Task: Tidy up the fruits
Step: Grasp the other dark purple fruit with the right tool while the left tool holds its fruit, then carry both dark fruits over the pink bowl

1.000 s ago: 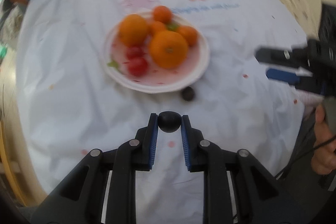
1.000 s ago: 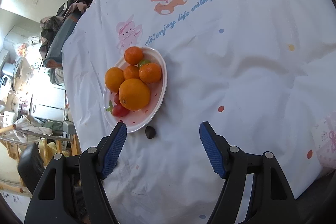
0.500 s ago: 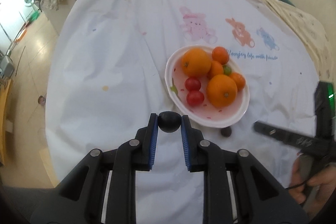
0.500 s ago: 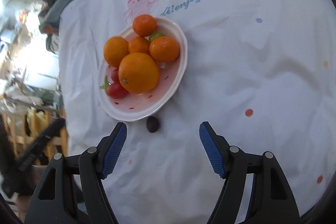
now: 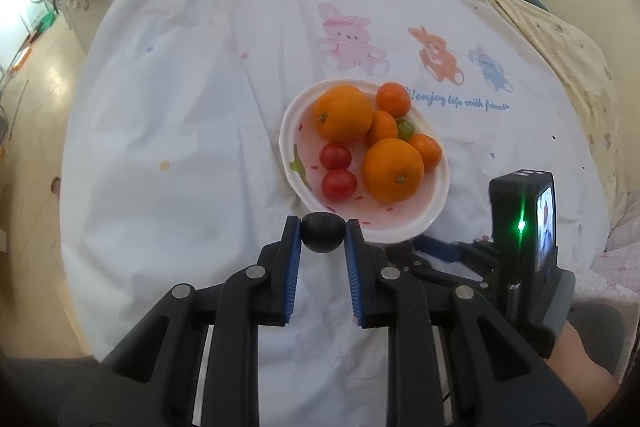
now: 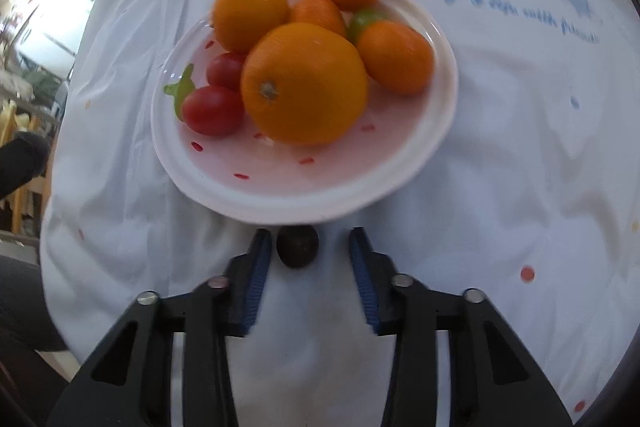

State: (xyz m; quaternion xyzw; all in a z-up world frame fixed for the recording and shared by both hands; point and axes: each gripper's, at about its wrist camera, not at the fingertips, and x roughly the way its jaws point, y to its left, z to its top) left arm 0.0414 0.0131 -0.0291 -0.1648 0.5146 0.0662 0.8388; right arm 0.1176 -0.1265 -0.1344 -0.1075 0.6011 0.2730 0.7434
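The left gripper [image 5: 322, 231] is clamped on a small, round, dark fruit [image 5: 322, 235] just before the white plate [image 5: 434, 215]. The right gripper [image 6: 307, 247] has its jaws apart around a second dark fruit [image 6: 297, 247], which lies on the cloth [image 6: 520, 167] beside the plate rim.

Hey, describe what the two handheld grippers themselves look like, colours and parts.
Both the left gripper and the right gripper are black linkage frames with silver rivets and ribbed blue pads lining the fingers. In the left view, the right unit carries a black camera showing a green light and small screen.
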